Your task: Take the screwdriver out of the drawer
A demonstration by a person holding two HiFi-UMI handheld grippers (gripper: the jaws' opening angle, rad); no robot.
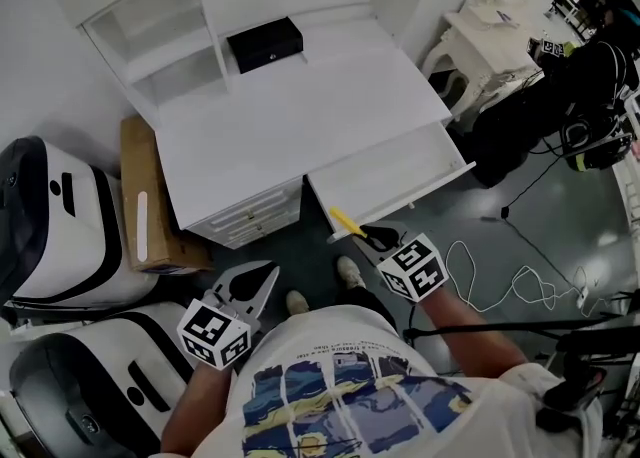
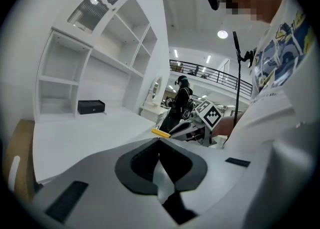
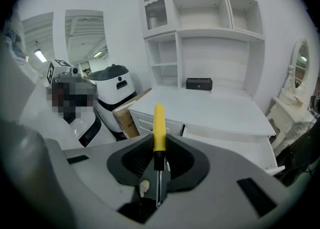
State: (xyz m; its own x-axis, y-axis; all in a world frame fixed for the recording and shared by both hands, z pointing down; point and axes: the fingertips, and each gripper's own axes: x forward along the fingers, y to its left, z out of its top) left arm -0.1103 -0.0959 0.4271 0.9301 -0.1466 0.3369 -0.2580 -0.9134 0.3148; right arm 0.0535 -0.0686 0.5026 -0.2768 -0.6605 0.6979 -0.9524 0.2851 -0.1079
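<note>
The screwdriver (image 1: 347,220), with a yellow handle and a thin metal shaft, is held in my right gripper (image 1: 372,237), just off the front left corner of the open white drawer (image 1: 400,178). In the right gripper view the jaws are shut on the screwdriver (image 3: 159,129) at the black collar, with the handle pointing forward and up, clear of the drawer (image 3: 250,148). My left gripper (image 1: 268,272) hangs lower left, in front of the desk (image 1: 300,111), shut with nothing in it. From the left gripper view (image 2: 159,142) the right gripper (image 2: 172,134) and the yellow handle (image 2: 161,133) show ahead.
A black box (image 1: 264,43) sits at the back of the desk under the shelves. A cardboard box (image 1: 150,201) and white-and-black machines (image 1: 60,231) stand left. Cables (image 1: 500,281) lie on the floor at right, near dark equipment (image 1: 590,96). The person's shoes (image 1: 348,271) are below the drawer.
</note>
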